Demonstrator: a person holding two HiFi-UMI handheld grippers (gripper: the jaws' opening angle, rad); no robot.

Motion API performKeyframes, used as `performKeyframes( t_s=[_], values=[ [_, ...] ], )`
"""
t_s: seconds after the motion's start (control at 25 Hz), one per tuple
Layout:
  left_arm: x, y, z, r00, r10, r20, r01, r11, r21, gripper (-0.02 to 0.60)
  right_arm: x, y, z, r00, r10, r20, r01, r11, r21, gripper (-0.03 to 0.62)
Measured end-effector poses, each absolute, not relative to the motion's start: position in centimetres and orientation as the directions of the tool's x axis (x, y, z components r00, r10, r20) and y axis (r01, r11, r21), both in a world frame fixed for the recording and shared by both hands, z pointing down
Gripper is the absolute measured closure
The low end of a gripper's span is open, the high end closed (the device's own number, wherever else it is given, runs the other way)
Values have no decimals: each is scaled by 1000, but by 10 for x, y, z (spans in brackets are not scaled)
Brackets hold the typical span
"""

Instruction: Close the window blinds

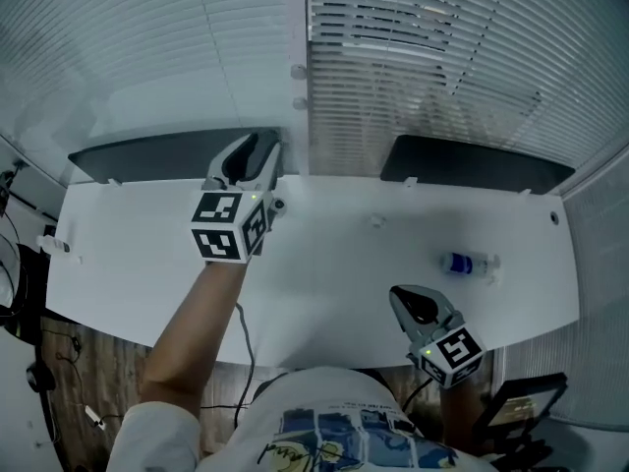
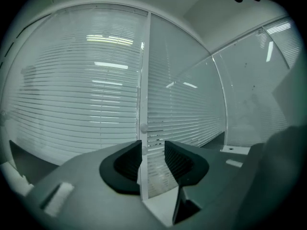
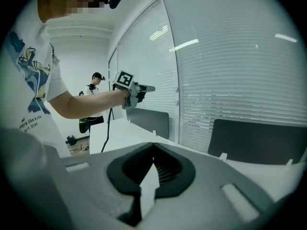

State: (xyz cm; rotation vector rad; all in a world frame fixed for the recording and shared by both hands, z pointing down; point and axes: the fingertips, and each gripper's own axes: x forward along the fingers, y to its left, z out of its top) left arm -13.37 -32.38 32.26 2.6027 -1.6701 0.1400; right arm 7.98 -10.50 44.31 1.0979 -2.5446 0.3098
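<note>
- The left gripper is reaching out over the table toward the window, and its jaws are standing spread.
- It is pointing at the white post that is running upright between the two blinds.
- In the left gripper view the post is showing through the gap between the jaws, close to the left-hand one. Whether a pad is touching it cannot be told.
- Two small knobs are sitting one above the other on the post.
- The left blind is hanging as an even pale sheet, its slats lying flat together.
- The right blind is showing dark gaps between its slats, and a few slats are sitting crooked.
- The right gripper is hanging low near the person's body, over the near edge of the table and well apart from the blinds.
- Its jaws are pressing together at the tips, with nothing between them.
- A bottle is lying on its side on the table, near the right gripper.
- Two dark panels are standing at the far edge of the table, one under each blind.
- In the right gripper view a second person is standing far back in the room.
</note>
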Motion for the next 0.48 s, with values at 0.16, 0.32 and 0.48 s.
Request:
performKeyframes(
  t_s=[0.16, 0.32, 0.48],
  values=[
    [-143, -283, 320, 437, -893, 105, -897, -441, -14, 436, 60, -102, 422, -641, -660, 392, -729, 683, -42, 592],
    [-148, -238, 324, 485, -869, 101, -872, -489, -15, 437, 35, -82, 417, -640, -670, 376, -728, 685, -18, 591],
    [-153, -207, 325, 528, -844, 94, -847, -531, -8, 493, 18, -74, 409, -637, -681, 360, -738, 674, -30, 592]
  ],
)
